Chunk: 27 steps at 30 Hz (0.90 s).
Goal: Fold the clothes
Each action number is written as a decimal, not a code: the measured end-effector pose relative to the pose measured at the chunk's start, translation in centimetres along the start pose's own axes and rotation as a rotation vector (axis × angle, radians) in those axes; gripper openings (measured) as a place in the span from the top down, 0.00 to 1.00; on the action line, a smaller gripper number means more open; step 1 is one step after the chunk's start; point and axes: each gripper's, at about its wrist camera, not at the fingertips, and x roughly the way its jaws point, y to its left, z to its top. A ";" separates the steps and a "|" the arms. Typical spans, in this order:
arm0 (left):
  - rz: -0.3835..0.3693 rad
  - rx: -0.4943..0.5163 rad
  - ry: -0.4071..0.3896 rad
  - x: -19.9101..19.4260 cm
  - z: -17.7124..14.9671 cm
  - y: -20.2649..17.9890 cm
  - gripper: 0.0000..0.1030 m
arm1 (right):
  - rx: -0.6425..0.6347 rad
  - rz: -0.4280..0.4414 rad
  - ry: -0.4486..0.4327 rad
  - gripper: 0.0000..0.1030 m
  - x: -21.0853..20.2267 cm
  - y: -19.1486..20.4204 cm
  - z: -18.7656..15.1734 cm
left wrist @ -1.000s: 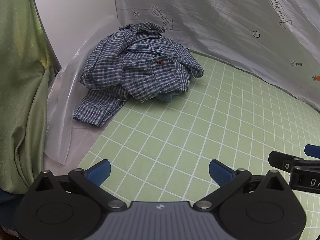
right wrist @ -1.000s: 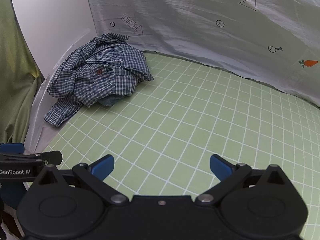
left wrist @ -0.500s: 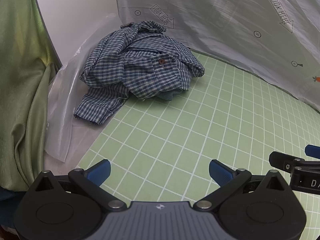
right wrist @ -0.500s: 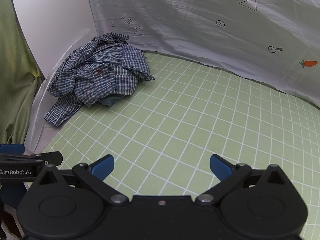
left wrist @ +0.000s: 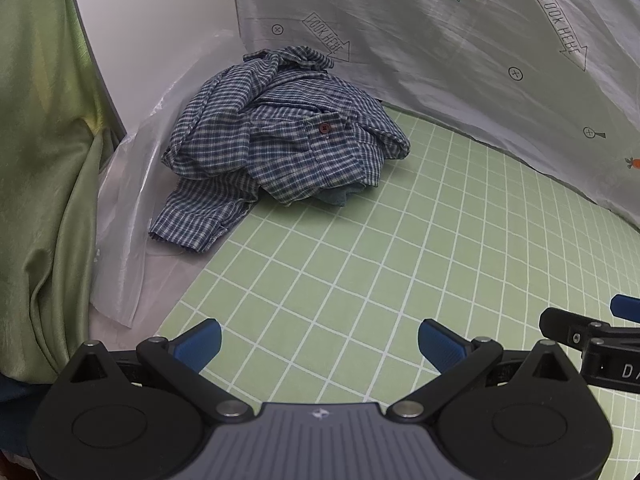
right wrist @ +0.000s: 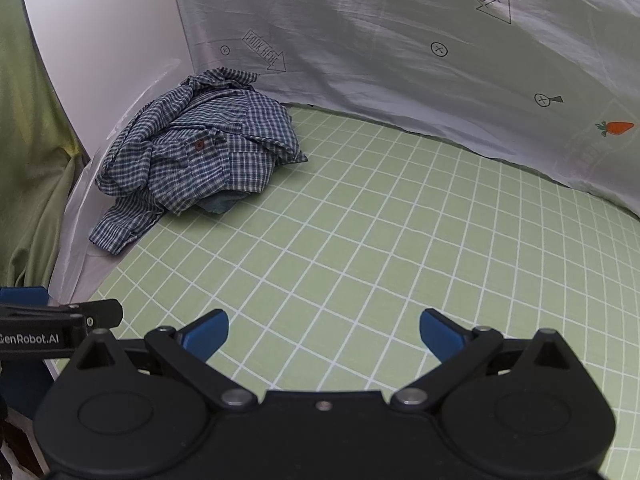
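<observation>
While the left gripper (left wrist: 319, 338) edges slightly nearer over the last second, the plaid shirt (left wrist: 280, 140) stays crumpled at the worktop's (left wrist: 400, 260) far left corner; both jaws gape empty, right gripper (right wrist: 323, 330) too; folding has not begun.

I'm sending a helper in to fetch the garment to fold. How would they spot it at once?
Start at the green grid mat, then look to its far left corner, where the white panel meets the printed grey sheet. The crumpled blue-and-white plaid shirt lies heaped there, the only checked fabric, one dark red button showing.
</observation>
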 end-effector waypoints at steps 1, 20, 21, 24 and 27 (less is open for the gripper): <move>-0.001 0.000 0.000 0.0 0.0 0.0 0.00 | 0.000 0.000 0.000 0.00 0.0 0.0 0.0; 0.007 -0.001 0.008 0.3 0.0 0.2 0.00 | 0.001 -0.003 0.006 0.00 0.0 0.0 0.0; 0.008 -0.001 0.007 0.3 0.0 0.2 0.00 | 0.001 -0.004 0.007 0.00 0.1 0.0 0.0; 0.016 0.003 -0.001 0.4 0.1 0.2 0.00 | 0.002 -0.005 0.009 0.00 0.2 0.0 0.1; 0.034 0.007 -0.008 0.5 0.2 0.2 0.00 | 0.001 -0.004 0.010 0.00 0.4 0.1 0.2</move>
